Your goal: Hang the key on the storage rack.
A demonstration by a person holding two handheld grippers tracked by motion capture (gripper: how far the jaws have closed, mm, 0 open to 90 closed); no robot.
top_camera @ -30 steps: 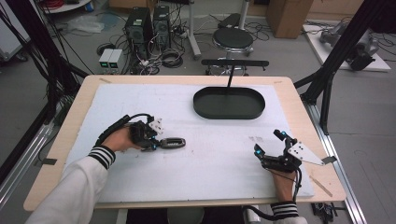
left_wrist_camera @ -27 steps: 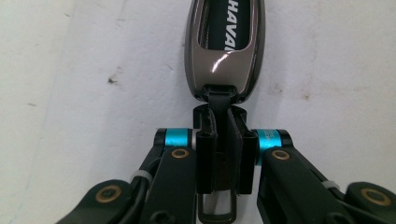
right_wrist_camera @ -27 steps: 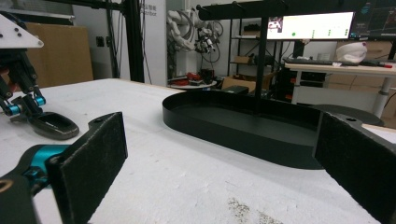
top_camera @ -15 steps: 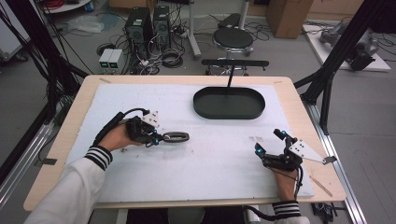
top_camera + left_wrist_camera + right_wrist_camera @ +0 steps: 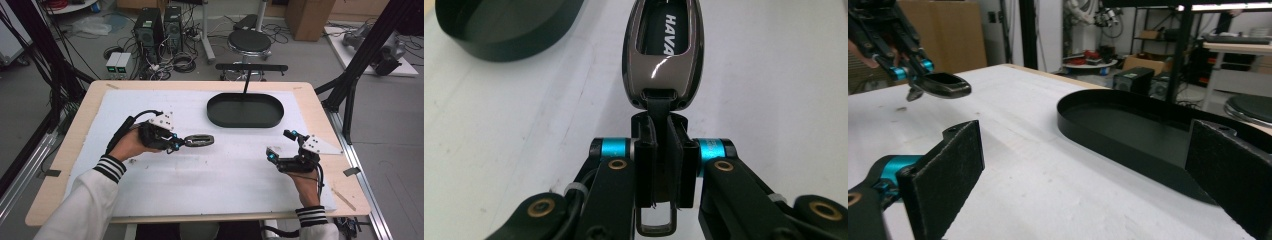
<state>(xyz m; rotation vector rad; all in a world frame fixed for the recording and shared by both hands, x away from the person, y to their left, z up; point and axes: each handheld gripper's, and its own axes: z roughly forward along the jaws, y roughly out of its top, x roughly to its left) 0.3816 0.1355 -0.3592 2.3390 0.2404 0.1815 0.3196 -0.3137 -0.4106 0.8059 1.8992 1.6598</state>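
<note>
From the high view, your left gripper (image 5: 176, 145) is clamped on a car key fob (image 5: 199, 141), which sticks out straight ahead of the tips over the white mat (image 5: 210, 175) on the table (image 5: 65, 165). The black oval tray (image 5: 245, 111) is further out past the fob and off to one side, well apart from it. Your left hand (image 5: 127, 145) wraps the gripper body from behind, striped cuff showing. Your right gripper (image 5: 284, 145) is spread wide with nothing between the jaws, low over the mat, and the tray sits ahead of it and a bit toward your left gripper's side.

In the left gripper view the jaws are squeezed tight on the fob's dark strap, right where it leaves the glossy brown-grey shell of the car key fob (image 5: 664, 55). The shell pokes out just past the tips with white letters "HAVA" readable in its window. There's a metal loop hanging below the jaws, closer to the camera. The tray (image 5: 504, 27) is ahead and up in the left corner.

The right gripper view has your two black padded jaws far apart, empty gap between. The tray (image 5: 1128, 127) lies right ahead, its near rim just beyond the right-hand pad. Off to the upper left, your left gripper (image 5: 907, 70) holds the fob (image 5: 943, 85) clear above the mat.
</note>
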